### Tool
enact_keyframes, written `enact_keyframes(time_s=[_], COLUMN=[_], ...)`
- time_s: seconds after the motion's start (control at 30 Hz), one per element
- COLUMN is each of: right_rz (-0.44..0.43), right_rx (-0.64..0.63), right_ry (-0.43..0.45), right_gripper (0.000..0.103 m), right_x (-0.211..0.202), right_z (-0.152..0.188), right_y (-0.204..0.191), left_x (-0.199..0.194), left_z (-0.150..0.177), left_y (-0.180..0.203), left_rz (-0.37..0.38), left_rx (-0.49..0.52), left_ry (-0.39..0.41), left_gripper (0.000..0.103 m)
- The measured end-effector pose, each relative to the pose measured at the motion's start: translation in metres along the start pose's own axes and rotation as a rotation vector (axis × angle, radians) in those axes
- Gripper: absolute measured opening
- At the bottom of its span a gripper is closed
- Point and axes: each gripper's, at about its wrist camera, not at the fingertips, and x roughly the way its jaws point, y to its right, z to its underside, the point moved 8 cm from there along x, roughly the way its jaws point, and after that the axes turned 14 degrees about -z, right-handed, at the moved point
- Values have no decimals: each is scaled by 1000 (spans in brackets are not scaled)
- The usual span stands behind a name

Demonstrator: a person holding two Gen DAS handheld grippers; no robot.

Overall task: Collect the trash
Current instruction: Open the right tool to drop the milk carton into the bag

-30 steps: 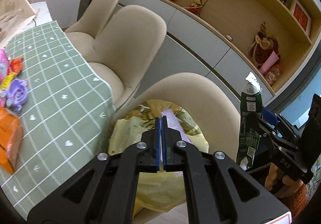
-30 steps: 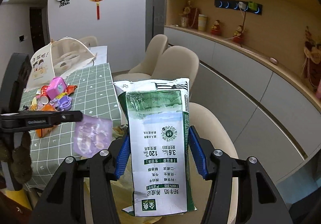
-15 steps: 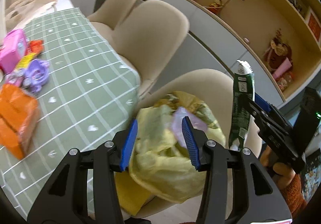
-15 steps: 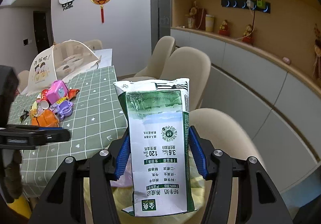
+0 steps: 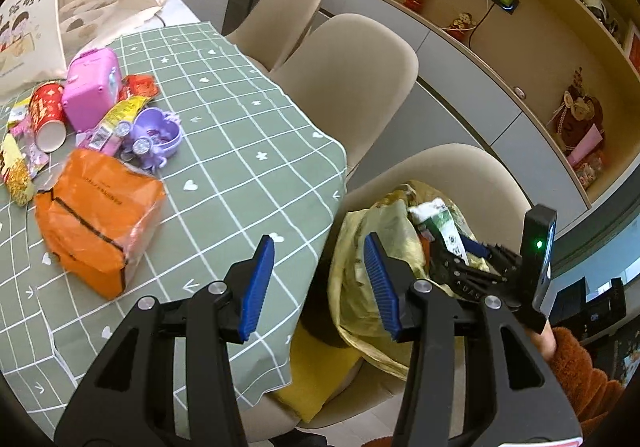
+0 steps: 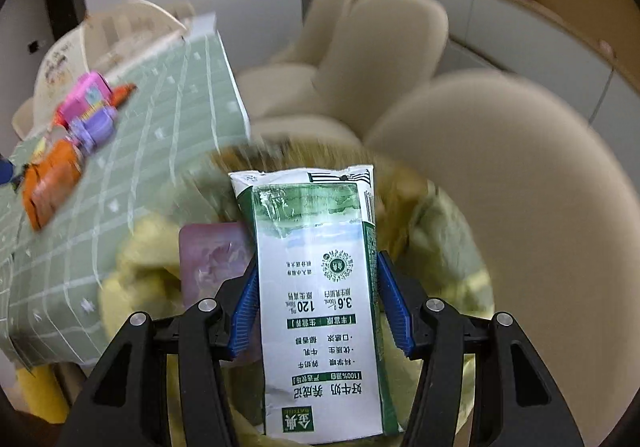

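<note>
Since a second ago, both tongs have shifted: the left gripper, then clenched on a purple wrapper over the bag, now stands released with nothing between its blue pads, and it has swung toward the table edge; the right gripper has dropped with its carton toward the bag

Right tongs grasp the milk carton across its width, both blue pads pressed on its sides, the carton standing upright between them with its torn top edge ahead of the fingertips. Just left of the carton, partly behind the left pad, lies the purple wrapper, resting in the yellow bag that spreads below and around these tongs. A beige chair backs the bag ahead and to the right

From the left wrist view, the bag sits on that chair just right of the open pads, and the carton pokes into its mouth, held by the right gripper. A furry sleeve shows at lower right. Ahead and to the left of the left tongs, the green checked cloth carries an orange pack, a purple toy, a pink case and a red cup
</note>
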Motion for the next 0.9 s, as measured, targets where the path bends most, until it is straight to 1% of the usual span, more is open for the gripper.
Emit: enact_keyframes(time_s=[0.07,0.1,0.17,0.23,0.27,0.3,0.33,0.4,0.47,0.53,0.6,0.7,0.77,0.8,0.87,0.9], right_rz=[-1,9,6,-11,-22,-25,-16,0,-5,-20,-53,-113,-131,-146,-180,-219], right_rx=[3,-4,-8,4,13,19,19,12,7,1,-11,-45,-82,-113,-138,-148], right_ry=[6,21,51,43,35,33,44,77,115,144,171,189,190,191,189,172], right_gripper=[52,52,53,53,54,59,64,64,64,66,67,67,67,67,67,67], right_x=[-3,-7,-13,-15,-18,-20,-23,-32,-42,-50,-58,-63,-63,-61,-58,-52], right_z=[1,0,-1,-1,0,0,-3,-8,-14,-20,-28,-43,-51,-57,-62,-65], right_y=[-2,-4,-7,-7,-5,-6,-5,-7,-13,-20,-34,-64,-83,-100,-119,-135], left_x=[1,2,2,2,1,1,-1,-4,-6,-6,-5,-3,-4,-5,-11,-16], left_z=[2,2,3,3,3,3,3,2,3,6,10,20,25,25,28,29], left_y=[-5,-8,-12,-16,-18,-20,-24,-34,-45,-62,-83,-119,-146,-159,-191,-209], left_rz=[-4,-6,-6,-6,-10,-15,-29,-67,-97,-125,-152,-201,-238,-256,-302,-328], left_rx=[-8,-11,-17,-21,-22,-22,-18,-10,-14,-32,-62,-132,-191,-216,-276,-311], left_ry=[-3,-3,-2,-1,3,7,17,43,56,57,49,28,21,22,36,45], left_gripper=[47,49,51,52,52,53,53,53,53,53,53,53,53,53,53,53])
